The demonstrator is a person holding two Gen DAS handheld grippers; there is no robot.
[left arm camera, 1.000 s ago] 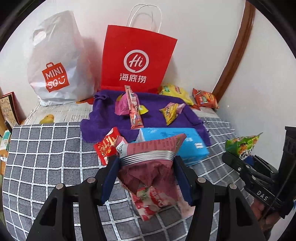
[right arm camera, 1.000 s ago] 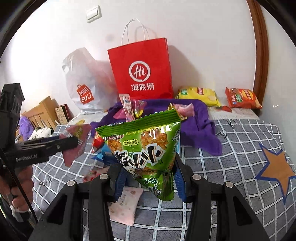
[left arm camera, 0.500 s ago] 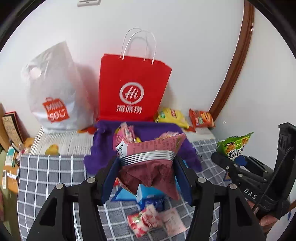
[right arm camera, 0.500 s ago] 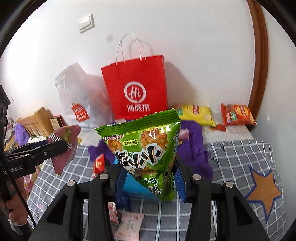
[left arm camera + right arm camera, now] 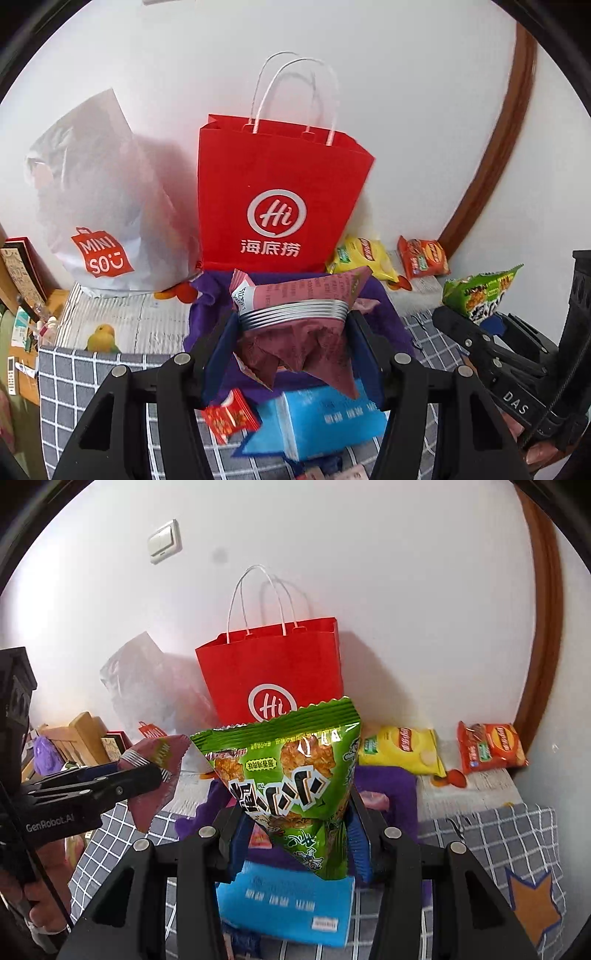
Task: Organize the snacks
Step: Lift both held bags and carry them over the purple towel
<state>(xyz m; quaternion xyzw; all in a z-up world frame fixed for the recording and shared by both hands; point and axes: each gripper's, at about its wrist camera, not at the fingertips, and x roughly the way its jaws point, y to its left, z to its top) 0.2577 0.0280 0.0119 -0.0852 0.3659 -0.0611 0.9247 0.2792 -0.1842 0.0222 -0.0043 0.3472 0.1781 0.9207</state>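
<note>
Both grippers have risen over the last second and advanced toward the red paper carrier bag with white cord handles, which now sits lower and nearer in both views, with its open mouth visible from the left wrist view. The left gripper holds its jaws clamped on the crumpled maroon foil snack packet; the right gripper holds its jaws clamped on the green crimped-edge foil snack bag. Neither grip has changed. Both packets are clear of the grey checked bed cover, above the blue rectangular tissue pack and the purple cloth. Judged from this, the lift is complete and the carry is under way: the red bag is the probable destination, and each packet must clear its rim before release. The white plastic shopping bag beside it remains a possible alternative. A yellow crisp packet and an orange crisp packet lie uncollected by the wall.
</note>
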